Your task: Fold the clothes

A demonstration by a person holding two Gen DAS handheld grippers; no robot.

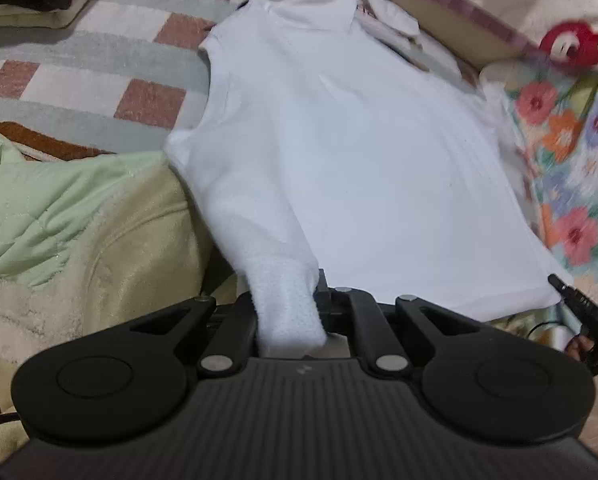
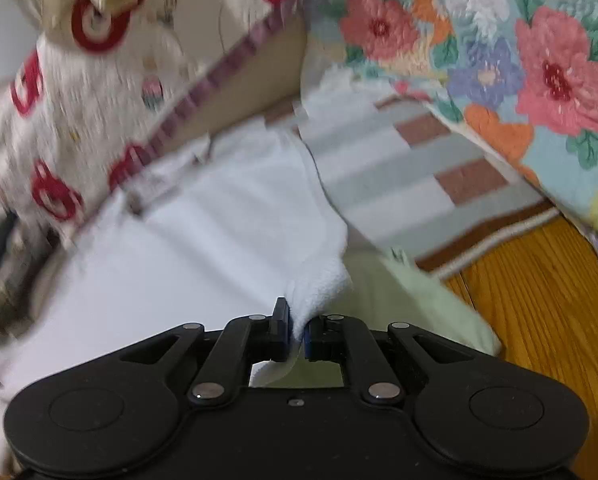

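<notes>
Beneath us a checked blanket (image 1: 111,56) carries the white shirt (image 1: 339,152). Our left gripper (image 1: 289,312) clenches its nearest corner, our right gripper (image 2: 297,334) pinches another, and a floral quilt (image 2: 519,60) lies beyond.

White shirt (image 1: 339,160), plain and unpatterned. Checked blanket (image 1: 111,60) beneath it: pale grey-green and white bands with reddish-brown squares. Floral quilt (image 2: 539,80): pink, orange and lavender flowers with green leaves on light blue. Cream fleece blanket (image 2: 79,120) with red ring-shaped motifs. Pale green quilted cover (image 1: 59,208). Orange-brown wooden floor (image 2: 539,300). Both hand-held grippers, left (image 1: 289,312) and right (image 2: 297,332), black.
</notes>
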